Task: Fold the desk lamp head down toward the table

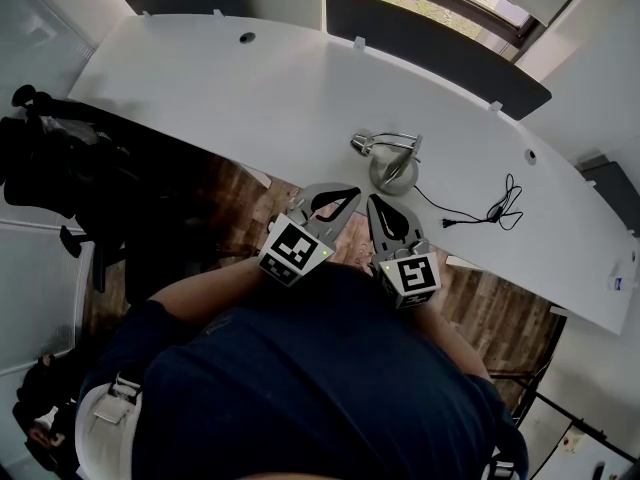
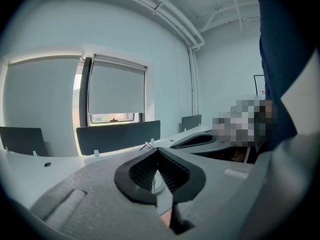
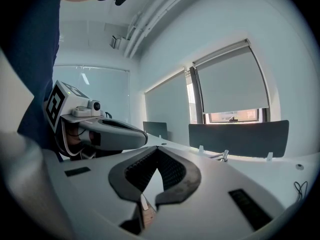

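1 desk lamp (image 1: 392,170) before 2 closed claws (image 1: 356,191) (image 1: 371,198).

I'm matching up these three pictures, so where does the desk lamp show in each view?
Head view: the desk lamp stands right of centre on the white desk, just beyond the left tongs and right tongs.
Left gripper view: only a metal sliver of it peeks over the shut left tongs, centre.
Right gripper view: a metal bit shows right of centre, past the right tongs.
Shared landmark: the dark divider panel behind it.
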